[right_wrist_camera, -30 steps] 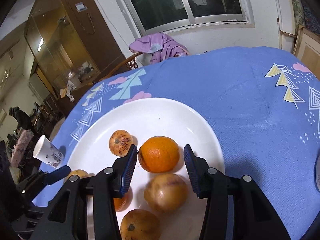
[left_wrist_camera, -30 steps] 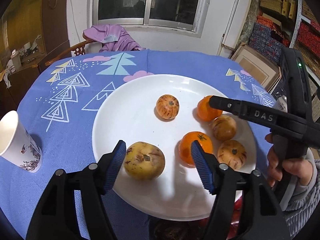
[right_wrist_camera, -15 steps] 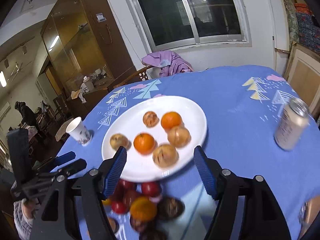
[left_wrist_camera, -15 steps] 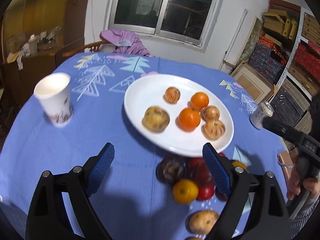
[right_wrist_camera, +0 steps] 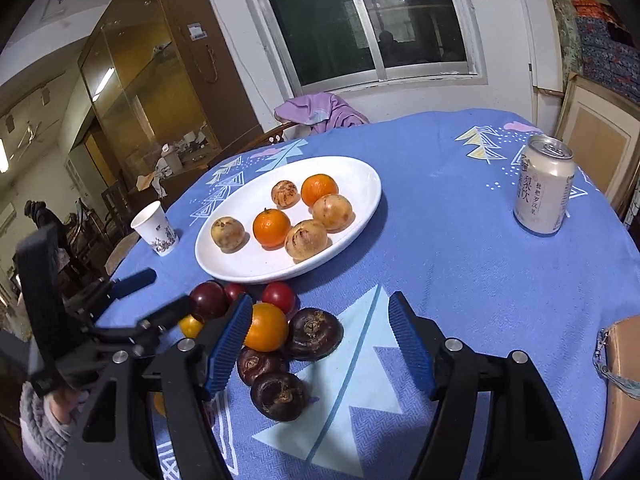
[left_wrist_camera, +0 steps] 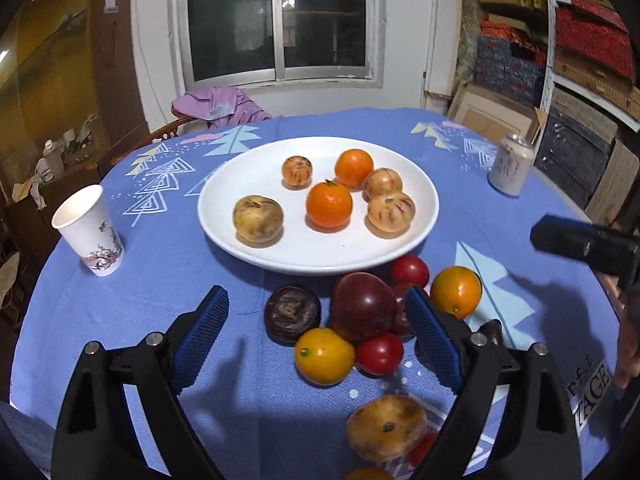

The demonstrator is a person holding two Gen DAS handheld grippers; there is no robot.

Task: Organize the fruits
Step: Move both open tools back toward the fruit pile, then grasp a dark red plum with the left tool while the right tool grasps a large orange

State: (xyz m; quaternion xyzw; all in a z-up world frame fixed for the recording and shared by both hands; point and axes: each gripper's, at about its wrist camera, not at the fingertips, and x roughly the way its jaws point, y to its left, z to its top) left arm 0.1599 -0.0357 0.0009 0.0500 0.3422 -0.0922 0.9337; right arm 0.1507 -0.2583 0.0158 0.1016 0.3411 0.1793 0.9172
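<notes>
A white plate holds two oranges and several tan striped fruits. In front of it a loose pile lies on the blue cloth: a dark mangosteen, a big dark red fruit, a yellow-orange fruit, small red ones and a tan fruit. My left gripper hangs open over this pile, touching nothing. The right gripper is open too, with a mangosteen loose between its fingers and an orange by the left pad. Left of it the left gripper shows.
A paper cup stands left of the plate and a drink can at the right. A chair with purple cloth is behind the round table. A brown bag lies at the right edge.
Both grippers have drawn back from the plate and their jaws have widened. The tan fruit and the orange that lay between their fingers stay on the plate. The loose pile has come into view.
</notes>
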